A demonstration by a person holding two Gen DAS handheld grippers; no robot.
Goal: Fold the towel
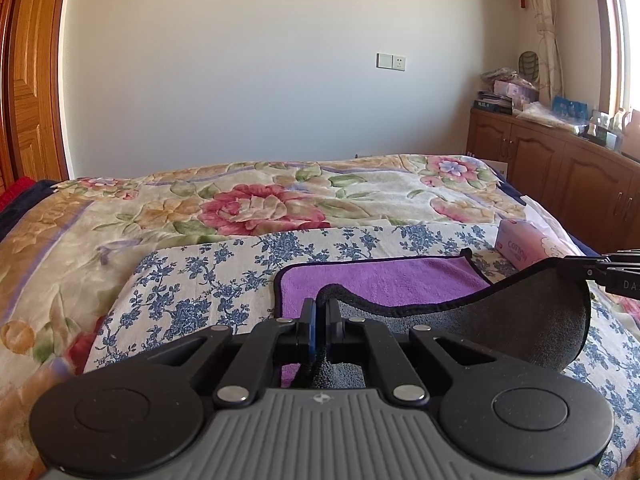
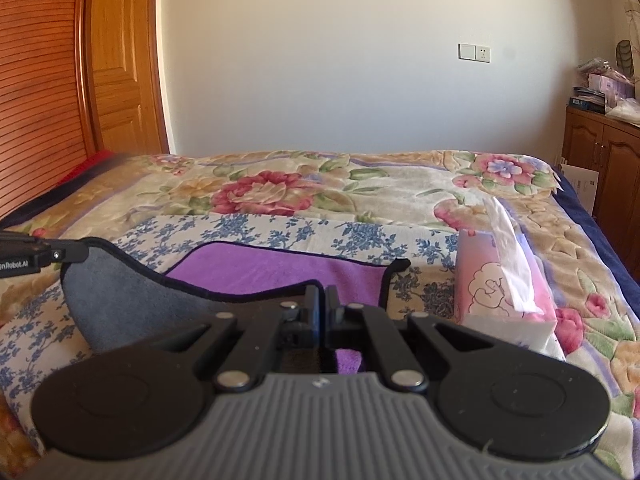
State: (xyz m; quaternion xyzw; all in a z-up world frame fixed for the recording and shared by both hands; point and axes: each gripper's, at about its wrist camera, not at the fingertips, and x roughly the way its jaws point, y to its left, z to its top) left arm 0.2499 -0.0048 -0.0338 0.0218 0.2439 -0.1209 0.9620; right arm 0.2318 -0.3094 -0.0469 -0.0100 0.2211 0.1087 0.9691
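- One towel (image 1: 380, 280), purple on one face and grey on the other with a dark bound edge, is spread on a blue-flowered cloth (image 1: 208, 276) that lies over a large floral blanket (image 1: 260, 200) on the bed.
- The near edge of the towel is lifted off the cloth at two places, so that the grey underside (image 2: 120, 300) is turned up toward the cameras while the far purple part (image 2: 280, 268) lies flat.
- The left gripper (image 1: 319, 312) is seen closed tight on the towel's bound edge, with the fabric pinched between its dark fingers and the blue pads pressed nearly together.
- The right gripper (image 2: 324, 300) is likewise clamped on the near edge of the towel, its fingers drawn narrow with the dark hem caught between them.
- Each gripper is caught at the border of the other's view: the right one at the right edge of the left wrist view, the left one at the left edge of the right wrist view, each at a raised corner of the grey side.
- A pink tissue box (image 2: 504, 292) with a white tissue standing out of it is set on the bed just beside the towel's right edge.
- A wooden door (image 2: 120, 60) is seen behind the bed to the left, a wall switch and socket (image 1: 391, 61) on the pale wall, and a wooden cabinet (image 1: 560, 168) loaded with boxes and bags to the right.
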